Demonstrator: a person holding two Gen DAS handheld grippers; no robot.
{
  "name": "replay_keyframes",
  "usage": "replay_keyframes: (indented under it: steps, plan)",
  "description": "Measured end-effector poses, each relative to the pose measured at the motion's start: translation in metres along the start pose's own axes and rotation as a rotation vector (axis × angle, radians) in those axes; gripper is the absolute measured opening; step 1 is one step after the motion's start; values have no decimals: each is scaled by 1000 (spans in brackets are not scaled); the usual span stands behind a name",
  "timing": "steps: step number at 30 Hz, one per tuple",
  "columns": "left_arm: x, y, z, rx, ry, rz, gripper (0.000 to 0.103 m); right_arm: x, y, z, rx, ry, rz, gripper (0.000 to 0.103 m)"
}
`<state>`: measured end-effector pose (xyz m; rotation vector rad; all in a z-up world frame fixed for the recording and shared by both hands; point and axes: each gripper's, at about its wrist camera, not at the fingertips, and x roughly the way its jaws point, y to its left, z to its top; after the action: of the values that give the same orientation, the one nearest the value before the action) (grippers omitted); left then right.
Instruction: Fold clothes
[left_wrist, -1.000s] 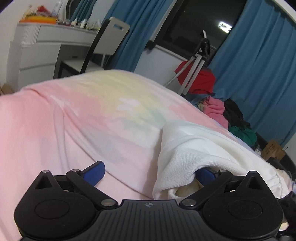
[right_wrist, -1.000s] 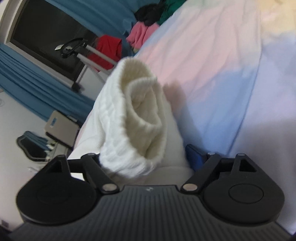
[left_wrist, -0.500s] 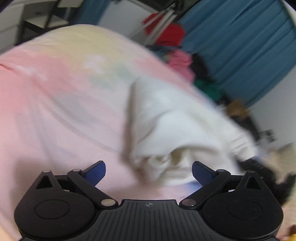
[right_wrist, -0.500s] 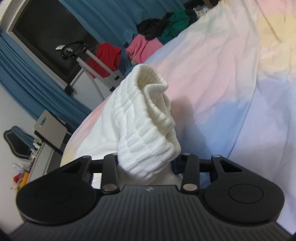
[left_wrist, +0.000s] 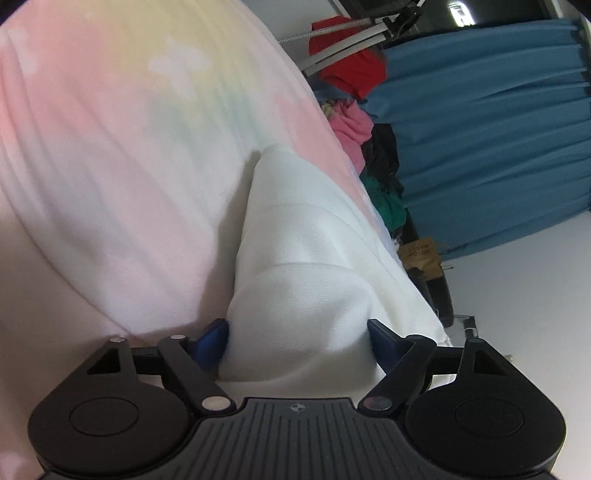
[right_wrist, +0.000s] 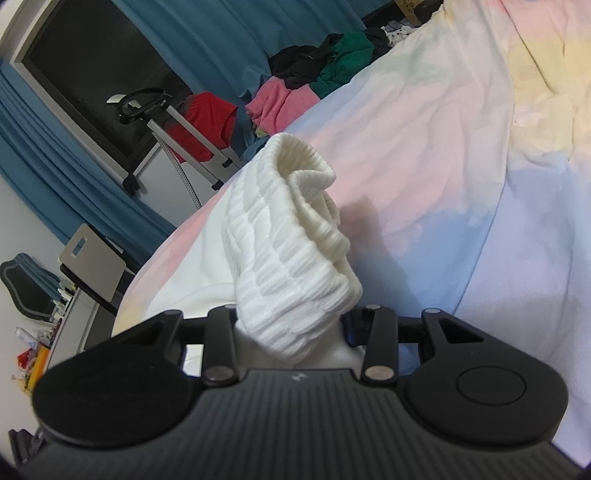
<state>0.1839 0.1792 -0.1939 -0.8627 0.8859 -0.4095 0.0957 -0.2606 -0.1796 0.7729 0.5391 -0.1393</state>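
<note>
Item: white garment (left_wrist: 306, 258), on pastel bedsheet (left_wrist: 110, 166), lower centre of left view, long axis running up-frame from claw.
Left gripper (left_wrist: 297, 341): jaws just closing, straddling bunched fold, pads at its flanks.
Right gripper (right_wrist: 291, 321): narrowed, clamped on ribbed cuff (right_wrist: 291, 236), lifted.

**What the two wrist views left unseen**

The right gripper's (right_wrist: 291, 328) fingertips lay buried behind the bunched ribbed cuff (right_wrist: 291, 258) of the white garment, so pad contact could not be read directly. The left gripper's (left_wrist: 297, 339) blue pads (left_wrist: 212, 341) showed only partly, pressed against the white fabric fold (left_wrist: 299, 314). Beyond that fold, the print on a brown cardboard box (left_wrist: 419, 254) was too small to read. The clothes pile (left_wrist: 373, 147) sat half behind the bedspread's (left_wrist: 129, 166) edge.
</note>
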Motion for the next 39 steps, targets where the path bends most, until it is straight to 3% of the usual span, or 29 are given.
replay_keyframes:
  steps: [6, 13, 16, 22, 26, 32, 39]
  plan:
    - [-4, -15, -7, 73, 1, 8, 53, -17, 16, 19, -30, -11, 17, 40]
    - [12, -88, -24, 149, 47, -54, 47, -59, 26, 76, -132, -76, -7, 39]
    - [44, -144, -28, 207, 70, -78, 47, -81, 13, 120, -122, -123, -32, 39]
    - [150, -259, -32, 330, 88, -112, 46, -106, -39, 210, -32, -226, -99, 39]
    - [223, -297, -44, 381, 112, -115, 46, -98, -88, 248, 57, -261, -156, 39]
    - [321, -291, -71, 468, 149, -94, 46, -57, -168, 236, 190, -291, -188, 39]
    - [317, -235, -125, 644, 101, -71, 52, -44, -226, 150, 324, -374, -166, 40]
